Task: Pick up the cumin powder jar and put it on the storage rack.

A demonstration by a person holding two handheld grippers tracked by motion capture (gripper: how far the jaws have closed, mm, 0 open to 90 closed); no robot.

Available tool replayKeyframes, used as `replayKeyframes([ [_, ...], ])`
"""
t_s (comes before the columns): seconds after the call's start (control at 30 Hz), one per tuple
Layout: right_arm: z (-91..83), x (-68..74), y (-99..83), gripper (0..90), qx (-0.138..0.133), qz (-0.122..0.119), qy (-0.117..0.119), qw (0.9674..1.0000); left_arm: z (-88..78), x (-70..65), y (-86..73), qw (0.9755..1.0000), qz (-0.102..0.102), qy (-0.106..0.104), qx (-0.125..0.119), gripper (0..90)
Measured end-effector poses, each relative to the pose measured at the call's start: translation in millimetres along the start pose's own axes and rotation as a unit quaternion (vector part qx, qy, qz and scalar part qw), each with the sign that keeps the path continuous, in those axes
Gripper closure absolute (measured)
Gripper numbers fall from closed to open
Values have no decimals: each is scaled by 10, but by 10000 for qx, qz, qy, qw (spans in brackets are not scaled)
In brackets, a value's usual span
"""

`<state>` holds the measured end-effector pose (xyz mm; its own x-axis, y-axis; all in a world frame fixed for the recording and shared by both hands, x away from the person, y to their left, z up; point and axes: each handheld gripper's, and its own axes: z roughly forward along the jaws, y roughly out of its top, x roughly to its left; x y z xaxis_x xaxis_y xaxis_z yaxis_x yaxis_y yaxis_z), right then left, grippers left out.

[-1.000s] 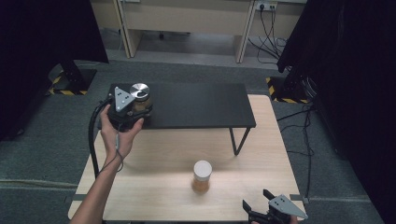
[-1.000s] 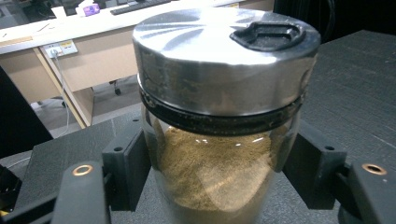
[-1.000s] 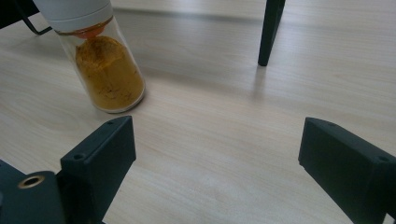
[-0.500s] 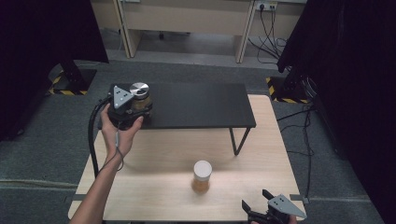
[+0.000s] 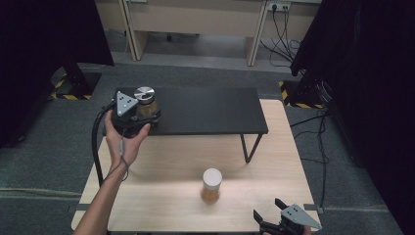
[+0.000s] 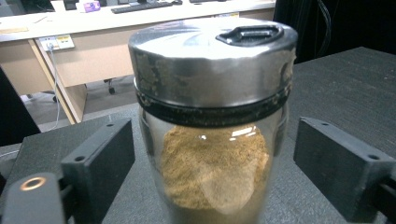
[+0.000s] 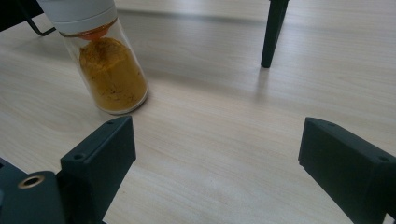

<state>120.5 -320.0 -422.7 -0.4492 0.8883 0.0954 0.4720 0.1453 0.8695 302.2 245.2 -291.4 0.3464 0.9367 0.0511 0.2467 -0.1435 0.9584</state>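
A glass jar with a silver lid (image 5: 145, 99) and brown powder inside stands upright on the left end of the black shelf (image 5: 210, 110). My left gripper (image 5: 139, 115) reaches around it. In the left gripper view the jar (image 6: 212, 116) stands between the jaws with a gap on each side. These jaws have just been opening and stand open, and the pads (image 6: 100, 154) are off the glass. A white-lidded jar (image 5: 212, 185) of orange powder stands on the wooden table (image 5: 161, 171). My right gripper (image 5: 268, 209) hovers open near the table's front edge, to the right of that jar (image 7: 105, 65).
The black shelf stands on thin metal legs (image 5: 249, 147) across the back of the table. Around the table the floor is grey carpet, with desks and cables behind. Dark curtains hang at both sides.
The left gripper's jaws have spread apart from the silver-lidded jar. Both hands and both jars have stayed where they were.
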Motion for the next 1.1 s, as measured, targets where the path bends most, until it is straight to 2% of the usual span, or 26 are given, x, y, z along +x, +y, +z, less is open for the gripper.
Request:
replayKeyframes([
  [0.13, 2, 6, 2, 112, 0, -20, 10, 10000, -21, -14, -55, 10000, 2, 6, -69, 33],
  [0.23, -1, 9, 6, 112, 1, -27, 10, 10000, -63, 39, -116, 9994, -28, -202, -268, 2],
  [0.37, -11, 6, 7, 112, -7, -27, -8, 10000, -105, 38, -143, 9992, 105, -235, -313, 0],
  [0.47, -10, 8, 10, 112, -2, -38, -8, 10000, -114, 19, -144, 9993, 101, -179, -318, 0],
  [0.73, -17, 26, 21, 112, -21, -53, -3, 10000, -142, 46, -141, 9987, 201, -290, -364, 0],
  [0.93, -32, 33, 25, 112, -48, -59, -6, 10000, -241, 44, -186, 9982, 251, -335, -422, 0],
  [1.1, -40, 37, 28, 112, -63, -73, -7, 10000, -392, 9, -311, 9974, 315, -376, -529, 0],
])
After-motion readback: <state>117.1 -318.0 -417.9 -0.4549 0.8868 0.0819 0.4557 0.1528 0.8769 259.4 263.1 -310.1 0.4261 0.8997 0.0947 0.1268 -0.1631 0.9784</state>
